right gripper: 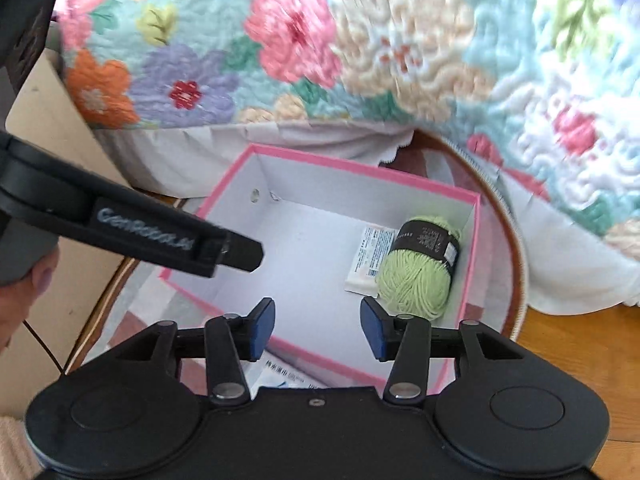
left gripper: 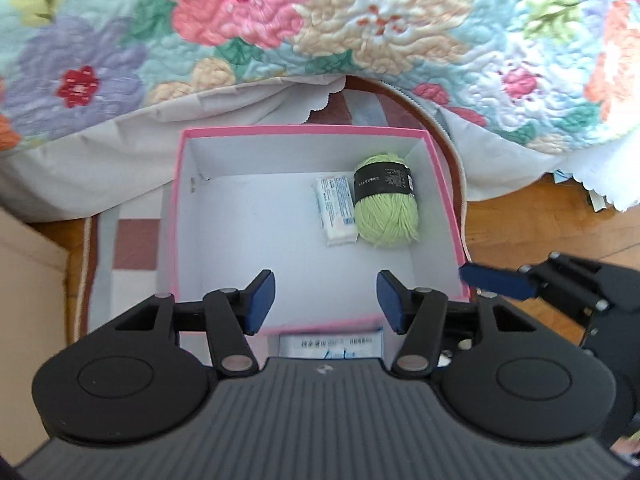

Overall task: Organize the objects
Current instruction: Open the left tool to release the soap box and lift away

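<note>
A pink-rimmed box (left gripper: 304, 131) with a white inside stands on a patchwork mat, seen from above in both wrist views. In its far right corner lie a light green yarn ball (left gripper: 386, 216) with a black band and a white tissue packet (left gripper: 335, 210) beside it. My left gripper (left gripper: 326, 300) hangs open above the box's near edge, nothing between its blue pads. My right gripper (right gripper: 318, 330) is open too, over the near rim (right gripper: 320, 360), with the yarn ball (right gripper: 416, 276) just beyond its right pad. Another white packet (left gripper: 332, 346) lies outside, in front of the box.
A floral quilt (left gripper: 280, 20) with a white skirt hangs behind the box. A cardboard box (left gripper: 28, 264) stands at the left. Wooden floor (left gripper: 540, 224) shows at the right. The right gripper's finger (left gripper: 496, 280) reaches in beside the box's right corner.
</note>
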`<state>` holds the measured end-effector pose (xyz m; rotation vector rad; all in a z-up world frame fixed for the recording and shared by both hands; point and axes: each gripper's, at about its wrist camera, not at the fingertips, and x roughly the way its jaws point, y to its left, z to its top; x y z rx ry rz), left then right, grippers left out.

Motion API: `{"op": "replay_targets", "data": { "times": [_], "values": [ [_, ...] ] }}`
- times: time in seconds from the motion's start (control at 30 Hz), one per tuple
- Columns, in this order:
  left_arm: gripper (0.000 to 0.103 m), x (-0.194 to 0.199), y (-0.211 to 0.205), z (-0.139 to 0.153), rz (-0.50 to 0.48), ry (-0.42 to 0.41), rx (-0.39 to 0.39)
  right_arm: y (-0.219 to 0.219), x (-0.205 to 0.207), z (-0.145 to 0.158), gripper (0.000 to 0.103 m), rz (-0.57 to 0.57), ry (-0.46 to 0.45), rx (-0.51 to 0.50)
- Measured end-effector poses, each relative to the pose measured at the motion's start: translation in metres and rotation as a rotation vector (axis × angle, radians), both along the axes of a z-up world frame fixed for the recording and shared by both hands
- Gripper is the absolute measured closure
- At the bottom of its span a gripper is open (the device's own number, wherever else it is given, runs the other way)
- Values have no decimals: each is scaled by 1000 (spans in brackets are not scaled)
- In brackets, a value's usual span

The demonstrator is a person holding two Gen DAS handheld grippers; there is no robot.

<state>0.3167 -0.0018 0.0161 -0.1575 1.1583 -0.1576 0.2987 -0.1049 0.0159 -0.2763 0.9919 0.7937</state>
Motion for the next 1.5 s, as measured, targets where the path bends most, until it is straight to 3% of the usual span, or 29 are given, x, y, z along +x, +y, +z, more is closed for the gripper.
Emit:
{"op": "replay_targets", "data": {
  "times": [0.1, 0.37, 0.47, 0.57, 0.67, 0.8, 1.13, 1.5],
  "values": [
    [44, -22, 2, 22, -5, -15, 27, -5, -12, 19, 45, 12, -6, -7],
    [38, -78, 12, 59, 6, -28, -5, -26, -52, 55, 35, 74, 4, -27],
    [33, -98, 13, 66, 8, -27, -16, -34, -67, 67, 34, 95, 12, -28],
    [30, -118, 12, 72, 3, -30, -19, -41, -83, 78, 26, 123, 12, -27],
    [28, -137, 15, 73, 0, -14, -69, -46, -101, 87, 24, 159, -8, -37],
    [28, -160, 16, 68, -9, -8, -72, -53, -120, 91, 23, 190, -10, -46],
    [27, -196, 20, 37, -26, 57, -70, -68, -143, 63, 23, 217, 55, -50],
    [27, -199, 21, -23, -11, 99, -98, -78, -142, 1, 23, 195, 111, -32]
  ]
}}
